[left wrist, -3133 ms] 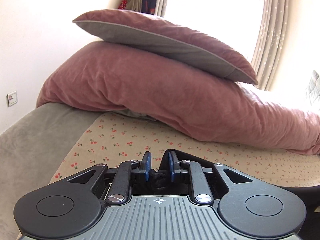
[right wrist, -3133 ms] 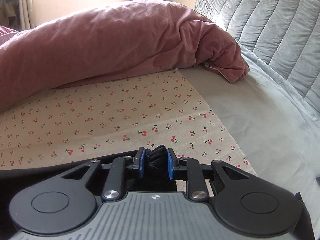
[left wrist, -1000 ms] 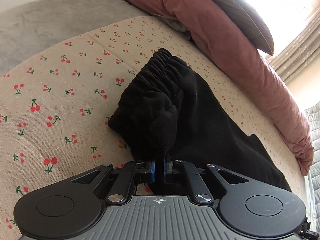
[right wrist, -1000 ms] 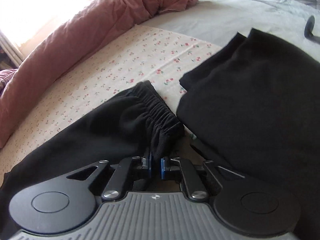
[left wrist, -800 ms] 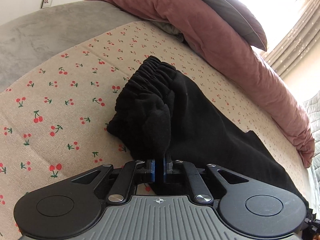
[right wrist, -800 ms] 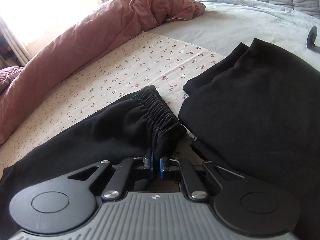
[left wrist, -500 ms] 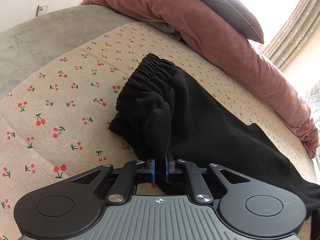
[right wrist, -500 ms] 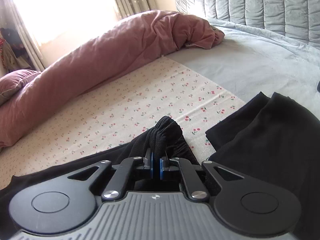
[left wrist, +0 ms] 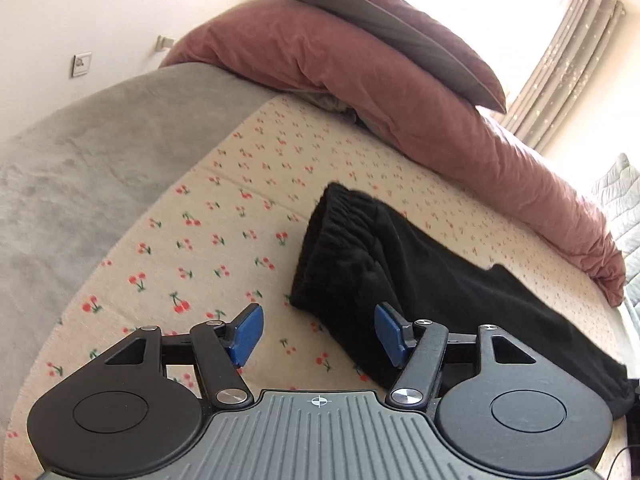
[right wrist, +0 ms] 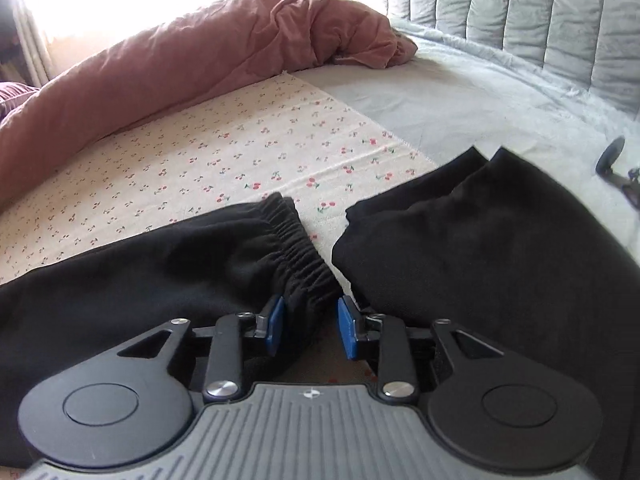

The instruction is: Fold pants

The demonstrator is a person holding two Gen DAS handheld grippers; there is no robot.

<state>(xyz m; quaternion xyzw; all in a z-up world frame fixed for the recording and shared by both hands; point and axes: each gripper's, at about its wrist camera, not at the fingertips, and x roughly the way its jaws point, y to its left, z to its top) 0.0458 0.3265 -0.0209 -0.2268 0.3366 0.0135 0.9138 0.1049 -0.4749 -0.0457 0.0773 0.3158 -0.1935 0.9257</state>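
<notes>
Releasing the black pants onto the cherry sheet

Spreading apart just now, the left gripper (left wrist: 316,336) stands wide, its blue pads gripping nothing; the pants (left wrist: 400,264) lie just ahead, right of centre, on the cherry-print sheet (left wrist: 192,240). The right gripper (right wrist: 308,328), also just parted, has the elastic waistband (right wrist: 304,264) loose between its pads. No writing is legible. A pink duvet (right wrist: 180,60) lies beyond.

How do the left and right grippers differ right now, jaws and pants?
The left gripper stands wider than the right gripper; both jaws have just been opening. The left frames mostly cherry-print sheet, with the pants by one pad. The right has the gathered waistband between its pads. Neither grips.
</notes>
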